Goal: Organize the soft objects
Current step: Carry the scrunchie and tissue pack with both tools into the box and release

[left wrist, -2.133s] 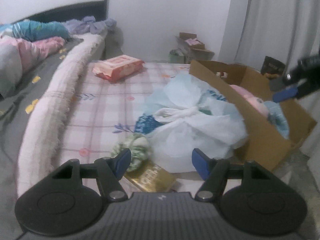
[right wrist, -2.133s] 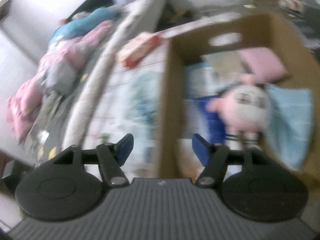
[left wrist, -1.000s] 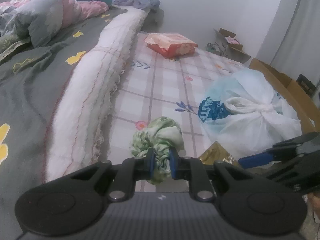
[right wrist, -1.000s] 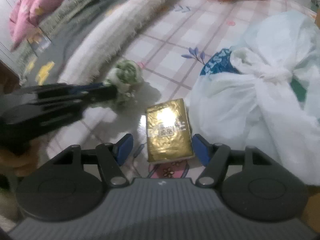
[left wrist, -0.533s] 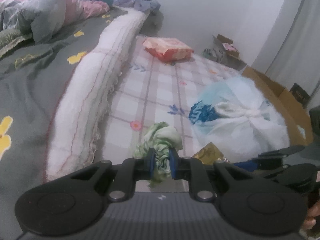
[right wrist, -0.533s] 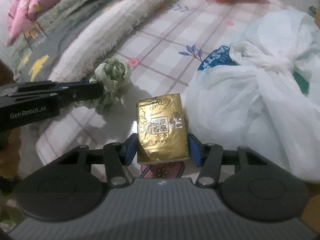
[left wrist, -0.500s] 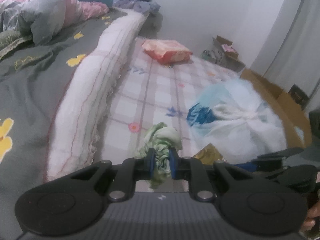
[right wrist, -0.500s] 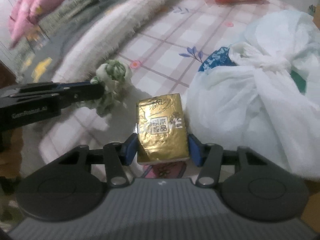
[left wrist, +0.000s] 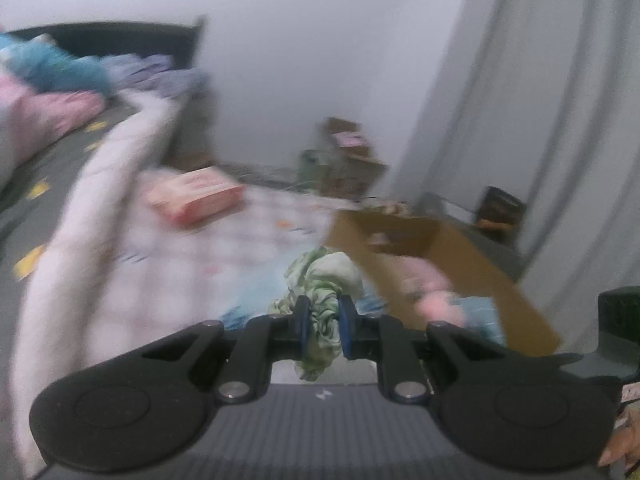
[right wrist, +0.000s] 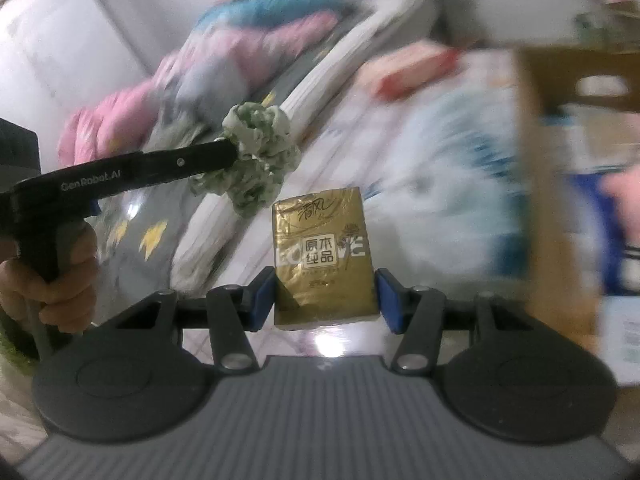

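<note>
On the far left lies the bed (left wrist: 60,208) with its heaped pink and blue bedding (right wrist: 224,68), and beside it a checked mat (left wrist: 248,248) carrying a red and white packet (left wrist: 196,196) that no one is holding. Nearer the middle, the left gripper (left wrist: 322,326) is pinched narrowly on a green and white scrunchie (left wrist: 320,280), which hangs in the air clear of the mat; in the right wrist view the same scrunchie (right wrist: 256,156) dangles from the tip of that gripper (right wrist: 230,152). Just right of it, the right gripper (right wrist: 325,300) is clamped on a gold tissue pack (right wrist: 324,264), held upright between the blue pads (right wrist: 262,300) and also off the mat. Behind the pack is a white plastic bag (right wrist: 440,184), blurred, apparently resting on the mat. On the right stands the cardboard box (left wrist: 472,280), open, with a pink plush toy (left wrist: 432,292) and something light blue already inside. The task looks partly done: some soft things are in the box, two are lifted and seemingly headed there, while the bag and the packet are yet to be dealt with.
</note>
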Available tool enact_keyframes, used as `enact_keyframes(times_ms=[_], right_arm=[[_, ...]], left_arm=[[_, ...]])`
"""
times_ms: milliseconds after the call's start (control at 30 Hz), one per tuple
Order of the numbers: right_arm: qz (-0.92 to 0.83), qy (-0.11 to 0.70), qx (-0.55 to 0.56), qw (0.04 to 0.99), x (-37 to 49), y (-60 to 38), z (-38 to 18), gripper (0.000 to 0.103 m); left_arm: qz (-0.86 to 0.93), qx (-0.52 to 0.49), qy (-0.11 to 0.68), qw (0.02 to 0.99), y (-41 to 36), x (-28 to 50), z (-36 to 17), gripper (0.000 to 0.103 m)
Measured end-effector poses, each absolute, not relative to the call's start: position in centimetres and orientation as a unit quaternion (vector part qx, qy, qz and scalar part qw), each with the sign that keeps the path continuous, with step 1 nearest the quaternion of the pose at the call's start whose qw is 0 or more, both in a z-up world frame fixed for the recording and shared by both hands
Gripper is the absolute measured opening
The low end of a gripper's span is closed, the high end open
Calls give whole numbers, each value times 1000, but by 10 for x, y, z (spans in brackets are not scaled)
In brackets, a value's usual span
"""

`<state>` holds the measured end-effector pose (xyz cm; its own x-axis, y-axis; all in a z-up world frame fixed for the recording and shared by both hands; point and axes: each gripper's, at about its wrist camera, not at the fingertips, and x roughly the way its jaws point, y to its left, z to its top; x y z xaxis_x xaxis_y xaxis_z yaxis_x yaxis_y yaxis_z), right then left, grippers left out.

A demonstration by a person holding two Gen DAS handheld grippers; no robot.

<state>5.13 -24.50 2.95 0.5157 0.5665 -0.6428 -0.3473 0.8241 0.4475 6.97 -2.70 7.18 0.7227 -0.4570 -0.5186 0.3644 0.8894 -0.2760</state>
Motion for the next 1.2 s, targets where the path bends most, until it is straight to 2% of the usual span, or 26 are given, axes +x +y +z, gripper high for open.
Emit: enact_keyframes(times_ms=[167,533,733,900,1200], right_arm=[[179,367,159,899,21,-332,51,52],[14,307,238,921,-33,-493,44,53],[-1,329,239,914,-30,-526,27,53],[4,363,198,911,3,-525,22,53],[-9,411,93,907,40,-504,22,54]], left_arm=[[-299,-52,311,901,-110,86,75,16],[-389,17,401,829,-282,125,9,16],[-397,49,427,811,-309,136,-27,17],[-403,62,449,795,-323,136,-44,18],[-408,66,466,783,-325,136,-51,28]])
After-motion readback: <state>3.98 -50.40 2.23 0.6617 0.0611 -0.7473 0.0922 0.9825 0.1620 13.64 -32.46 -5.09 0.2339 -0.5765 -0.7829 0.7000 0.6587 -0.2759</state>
